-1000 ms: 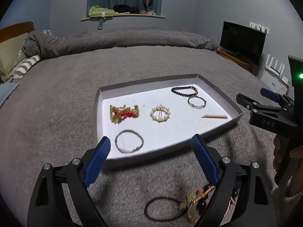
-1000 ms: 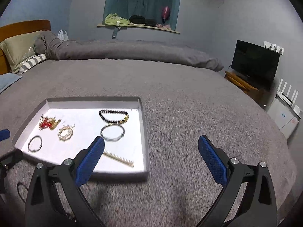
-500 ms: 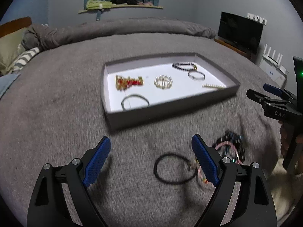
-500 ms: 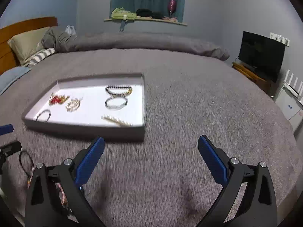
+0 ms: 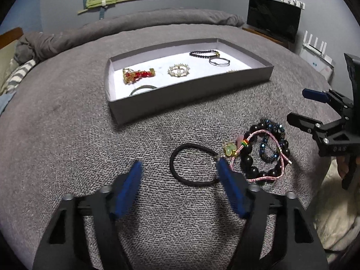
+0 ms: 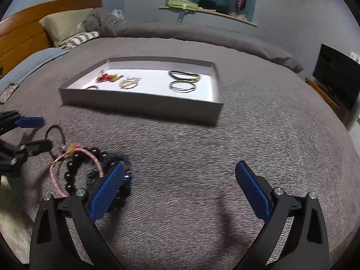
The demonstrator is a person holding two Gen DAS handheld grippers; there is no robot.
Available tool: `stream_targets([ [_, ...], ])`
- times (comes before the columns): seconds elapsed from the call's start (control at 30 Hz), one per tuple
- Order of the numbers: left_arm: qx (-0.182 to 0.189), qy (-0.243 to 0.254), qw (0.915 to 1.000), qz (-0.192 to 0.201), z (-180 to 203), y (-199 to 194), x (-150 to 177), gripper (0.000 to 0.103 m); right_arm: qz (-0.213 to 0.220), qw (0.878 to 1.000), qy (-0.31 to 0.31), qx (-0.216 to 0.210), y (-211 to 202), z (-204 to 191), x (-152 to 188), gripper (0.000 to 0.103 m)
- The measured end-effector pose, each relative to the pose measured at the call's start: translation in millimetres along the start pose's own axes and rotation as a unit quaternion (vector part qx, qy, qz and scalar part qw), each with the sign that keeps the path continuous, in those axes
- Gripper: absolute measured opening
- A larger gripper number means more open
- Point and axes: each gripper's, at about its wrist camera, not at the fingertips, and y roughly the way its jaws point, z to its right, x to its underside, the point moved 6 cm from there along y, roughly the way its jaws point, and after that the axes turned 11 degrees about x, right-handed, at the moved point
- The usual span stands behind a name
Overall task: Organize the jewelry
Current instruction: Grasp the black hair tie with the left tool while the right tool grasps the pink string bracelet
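Observation:
A black hair tie lies on the grey blanket, with a green clover charm at its right edge. My left gripper hangs low over it with its jaws closing; the tie's loop lies between the fingers, and the pads are not pressing on it. To the right are a pink cord bracelet, a black bead bracelet and a blue bead bracelet in a pile. My right gripper is open with nothing between its fingers, its left finger over that pile. The grey tray holds several pieces.
The tray sits mid-bed with a red-and-gold piece, a pearl ring and bangles inside. The right gripper stands close to the pile's right side. A TV and pillows lie beyond the bed.
Both grippers have dropped and drawn back from the tray toward the loose pile. The left jaws have narrowed around the hair tie's loop. The tray sits farther off in both views.

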Motion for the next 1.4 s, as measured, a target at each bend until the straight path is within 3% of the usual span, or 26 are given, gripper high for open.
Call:
stream_targets([
  [0.27,0.001,0.015,0.9999,0.006,5.4,-2.5,-0.8,0.059,-0.001,1.0,-0.008,-0.011,-0.1,-8.2,1.3,0.098],
  [0.43,-0.013,0.016,0.9998,-0.003,1.3,3.0,0.1,0.037,0.0,1.0,-0.007,-0.02,-1.1,-10.9,0.4,0.098],
  [0.67,-0.027,0.032,0.9991,-0.013,-0.5,10.2,0.5,0.029,0.01,0.999,-0.031,-0.043,-8.9,-28.4,0.3,0.097],
  [0.73,-0.027,0.035,0.999,-0.011,0.4,9.8,-0.2,0.021,0.015,0.998,-0.04,-0.053,-13.1,-35.4,0.6,0.095],
  [0.83,-0.018,0.033,0.9993,-0.004,0.7,6.6,-1.8,0.007,0.014,0.996,-0.053,-0.066,-16.5,-44.5,2.5,0.083],
  [0.9,-0.019,0.034,0.9993,0.001,1.4,4.6,-2.6,0.004,0.008,0.995,-0.058,-0.079,-17.4,-49.1,4.4,0.073],
  [1.0,-0.017,0.033,0.9993,0.009,2.0,0.5,-4.2,0.003,0.001,0.994,-0.053,-0.091,-16.7,-49.0,5.3,0.059],
  [1.17,-0.018,0.032,0.9989,0.03,2.6,-8.8,-8.6,0.003,-0.016,0.993,-0.017,-0.118,-13.0,-40.5,3.0,0.047],
  [1.4,-0.014,0.032,0.9992,0.02,3.2,-2.6,-8.5,0.003,-0.018,0.99,-0.046,-0.133,-16.5,-61.9,0.5,0.029],
])
